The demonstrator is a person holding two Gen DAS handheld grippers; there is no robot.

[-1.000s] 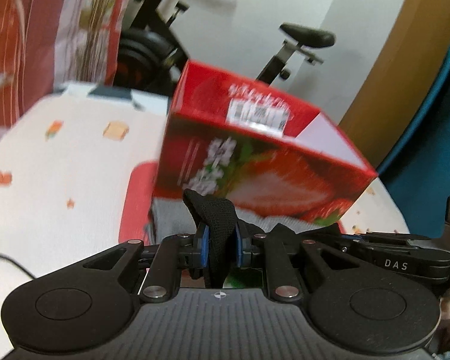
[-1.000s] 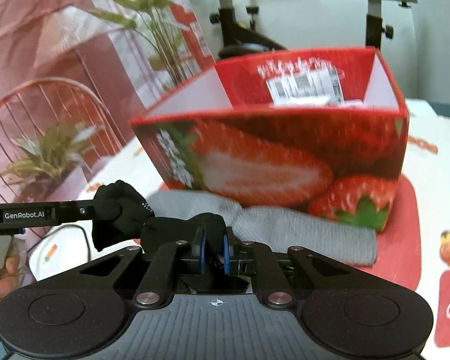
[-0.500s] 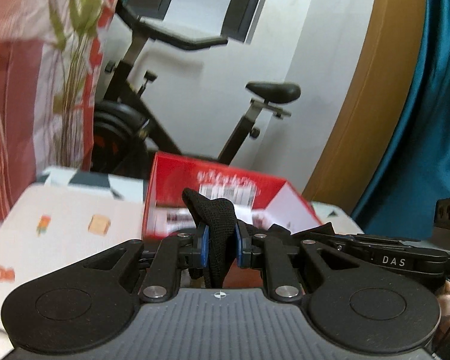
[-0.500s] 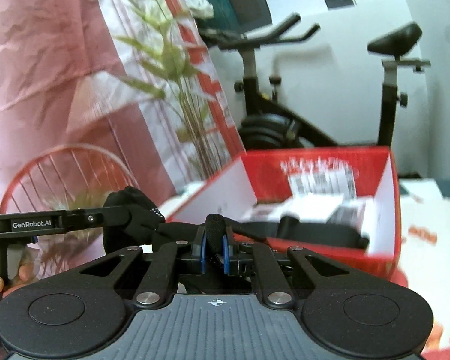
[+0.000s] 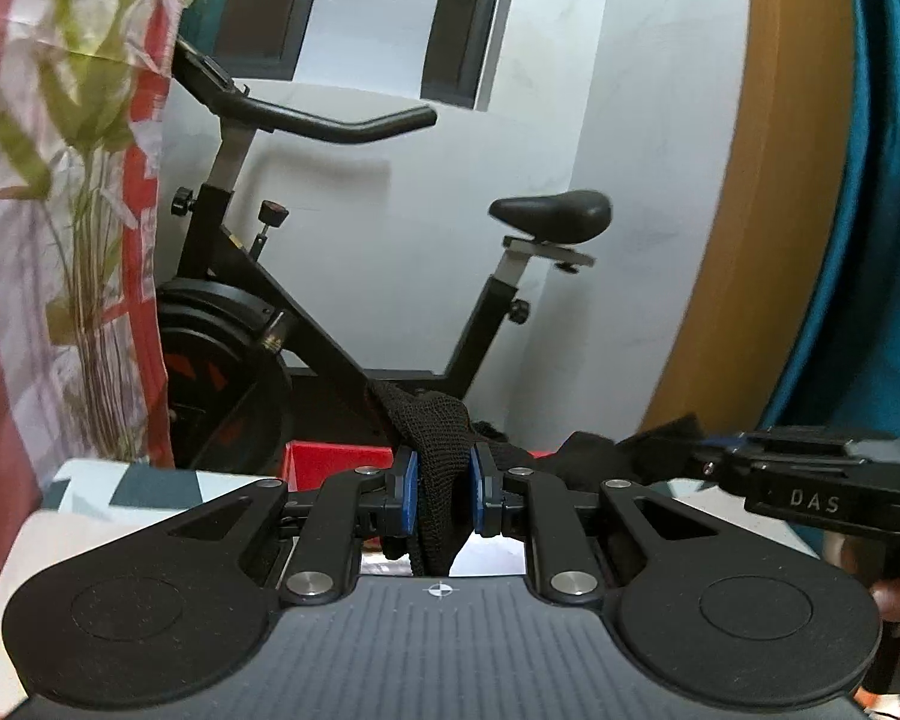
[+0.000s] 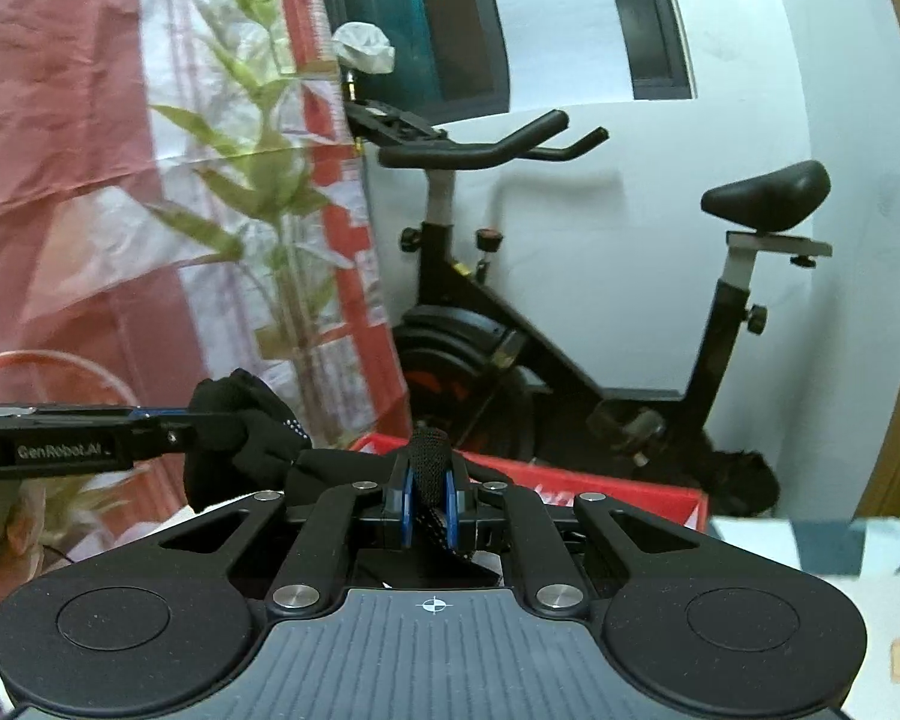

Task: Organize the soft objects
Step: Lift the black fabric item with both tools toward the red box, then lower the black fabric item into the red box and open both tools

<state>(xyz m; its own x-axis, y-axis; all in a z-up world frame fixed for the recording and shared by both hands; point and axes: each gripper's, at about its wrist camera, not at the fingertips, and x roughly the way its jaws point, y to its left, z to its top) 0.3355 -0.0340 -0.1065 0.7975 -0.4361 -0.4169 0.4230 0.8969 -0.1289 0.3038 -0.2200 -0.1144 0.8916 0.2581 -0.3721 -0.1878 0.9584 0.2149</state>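
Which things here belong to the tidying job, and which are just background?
Job:
black knit garment, pinched by the left gripper and the right gripper
red box

Background:
exercise bike
plant-print curtain
patterned tablecloth

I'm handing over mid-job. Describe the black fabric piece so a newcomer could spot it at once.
Start at the exercise bike against the white wall, then drop to the red box in front of it. Above the box, the black fabric stretches between the left gripper and the right gripper, both clamped on it. It is the only knitted thing held off the table.
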